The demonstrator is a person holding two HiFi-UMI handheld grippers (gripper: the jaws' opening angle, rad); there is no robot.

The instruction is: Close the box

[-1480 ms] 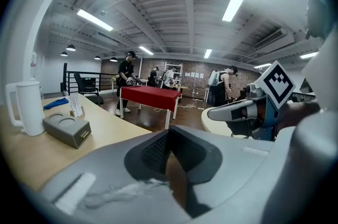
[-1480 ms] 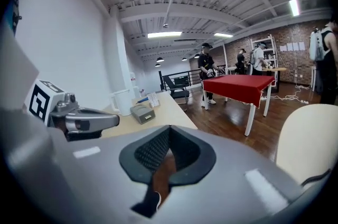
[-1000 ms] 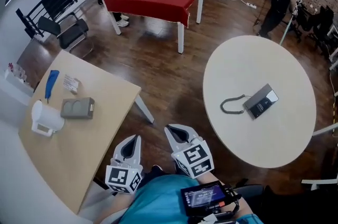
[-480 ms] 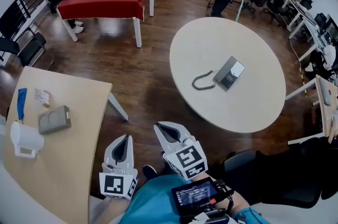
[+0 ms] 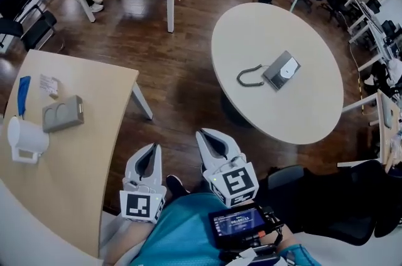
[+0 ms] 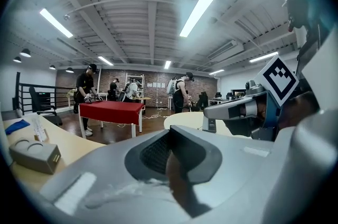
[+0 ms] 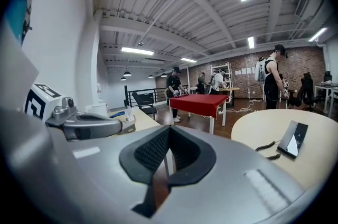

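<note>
**Grippers idle, box out of reach**
The left gripper (image 5: pixel 152 148) and right gripper (image 5: pixel 203 134) sit near the body, jaws together and holding nothing. The box (image 5: pixel 281 70), probably the grey one near the centre of the round table (image 5: pixel 314 123) beside a cable (image 5: pixel 248 78), lies well apart. Approach squarely and press the lid down evenly.

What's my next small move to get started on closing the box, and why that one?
Probably step toward the round table and carry the right gripper out toward the gray box on it. The right gripper and the left gripper are both shut and empty, held over the floor short of either table, so nothing is in working range. I cannot tell from here how the lid stands.
</note>
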